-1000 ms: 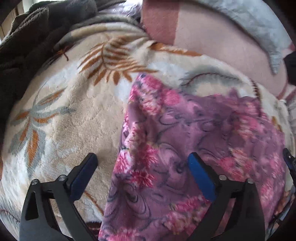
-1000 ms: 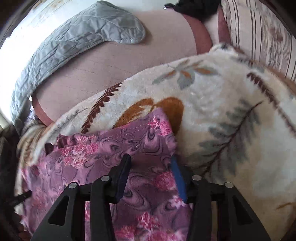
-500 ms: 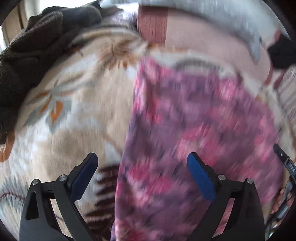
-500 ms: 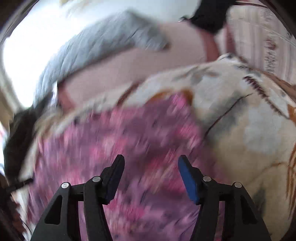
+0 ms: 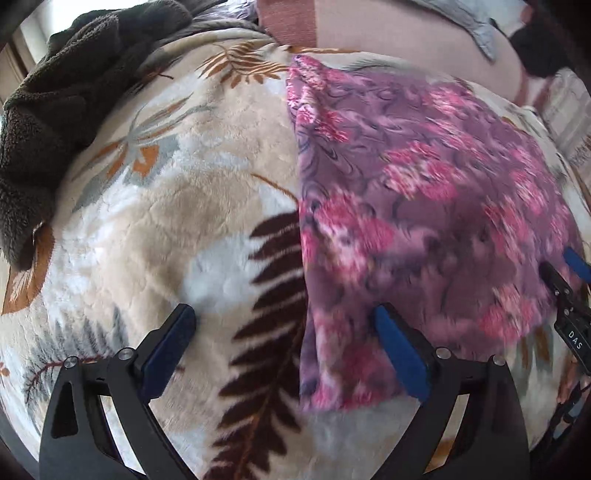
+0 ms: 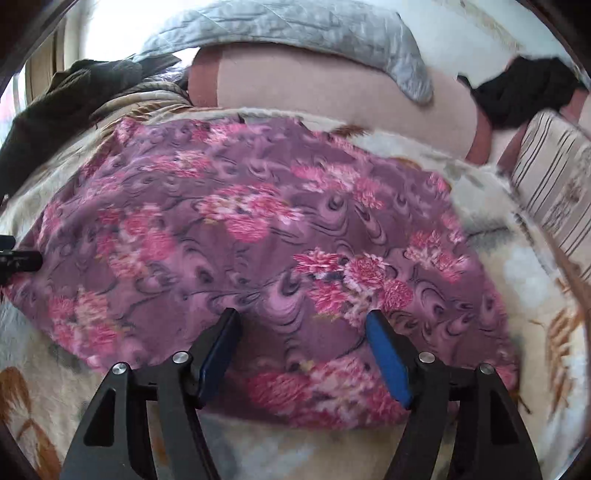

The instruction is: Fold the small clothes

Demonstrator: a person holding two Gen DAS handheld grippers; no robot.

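Note:
A purple cloth with pink flowers (image 5: 424, 184) lies spread flat on a cream leaf-print blanket (image 5: 166, 221). My left gripper (image 5: 282, 314) is open wide above the cloth's near left corner. Its left finger is over bare blanket and its right finger over the cloth. My right gripper (image 6: 302, 317) hovers over the near edge of the cloth (image 6: 258, 203), jaws opening, pads clear of the fabric. Each gripper shows at the edge of the other's view: the right gripper (image 5: 569, 295) and the left gripper (image 6: 14, 258).
A dark brown fleece (image 5: 55, 110) is heaped at the far left. Behind the blanket (image 6: 517, 258) lie a pink cushion (image 6: 332, 92), a grey quilted cover (image 6: 295, 29) and a black garment (image 6: 524, 92). A striped pillow (image 6: 554, 177) lies at the right.
The right gripper's jaws have widened off the cloth's corner and it has swung over the cloth's middle. The left gripper has slid toward the cloth's near corner, staying open.

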